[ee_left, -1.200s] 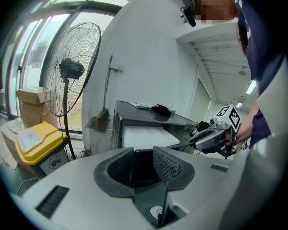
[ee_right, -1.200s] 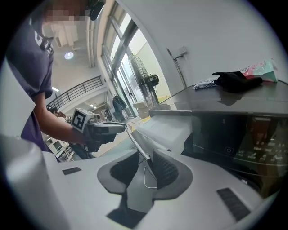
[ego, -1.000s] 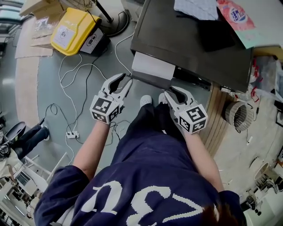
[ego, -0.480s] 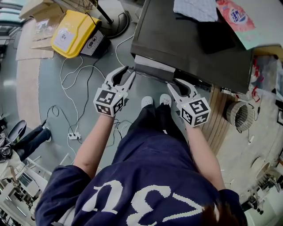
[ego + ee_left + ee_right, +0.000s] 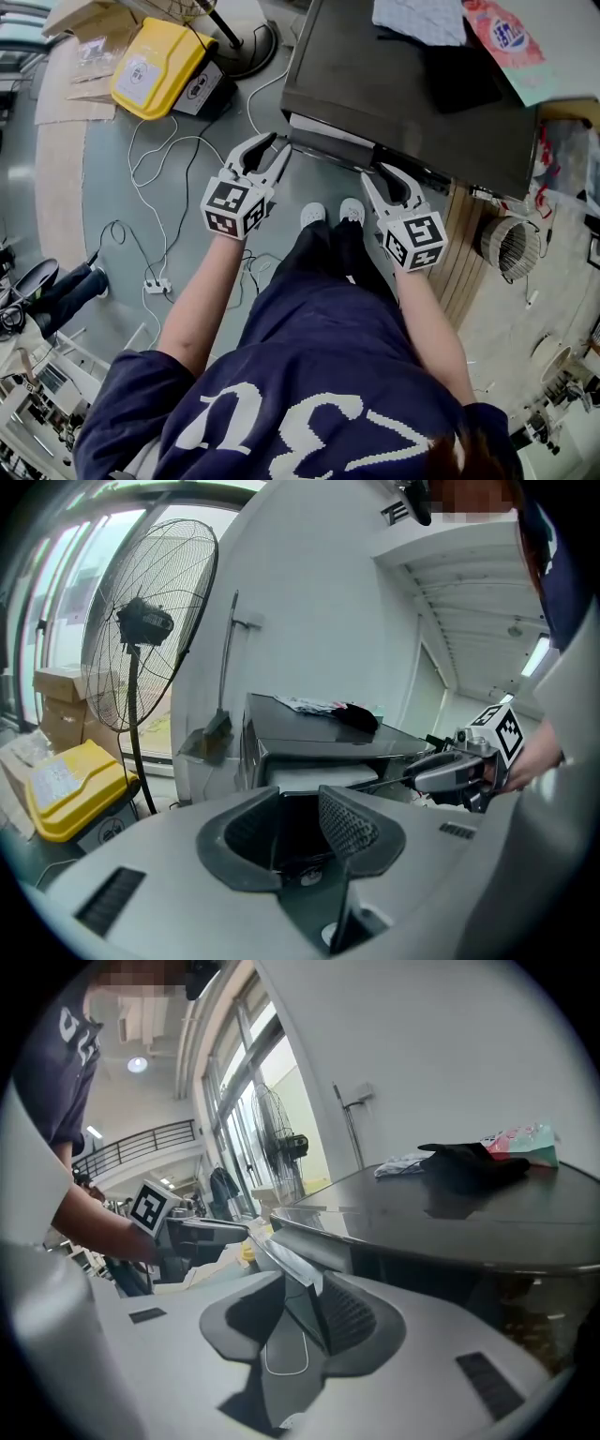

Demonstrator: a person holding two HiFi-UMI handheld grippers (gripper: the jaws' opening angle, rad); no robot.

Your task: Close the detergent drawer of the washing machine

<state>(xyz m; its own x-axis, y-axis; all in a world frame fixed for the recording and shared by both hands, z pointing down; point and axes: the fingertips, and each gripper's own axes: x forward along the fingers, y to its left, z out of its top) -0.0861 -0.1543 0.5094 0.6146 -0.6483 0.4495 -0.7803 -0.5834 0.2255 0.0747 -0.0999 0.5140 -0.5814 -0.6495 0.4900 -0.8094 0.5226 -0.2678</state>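
Observation:
The white detergent drawer [image 5: 323,134] shows as a narrow strip under the front edge of the dark washing machine top [image 5: 403,84]. My left gripper [image 5: 275,145] is at the drawer's left end with its jaws open and nothing between them; the drawer front [image 5: 300,777] lies just beyond the left gripper [image 5: 295,799]. My right gripper [image 5: 373,173] is at the drawer's right end. The right gripper [image 5: 300,1288] has its jaws opening, and the drawer's front edge [image 5: 291,1265] runs between them, close to the right-hand pad.
A cloth [image 5: 417,19] and a detergent bag [image 5: 511,37] lie on the machine top. On the floor to the left are a yellow case [image 5: 155,67], a fan base [image 5: 239,47], cables [image 5: 159,169] and a power strip [image 5: 155,286]. The person's shoes [image 5: 328,214] are below the drawer.
The drawer has slid into the machine, so less white shows. Both grippers moved forward toward the machine with it. The right gripper's jaws have spread wider.

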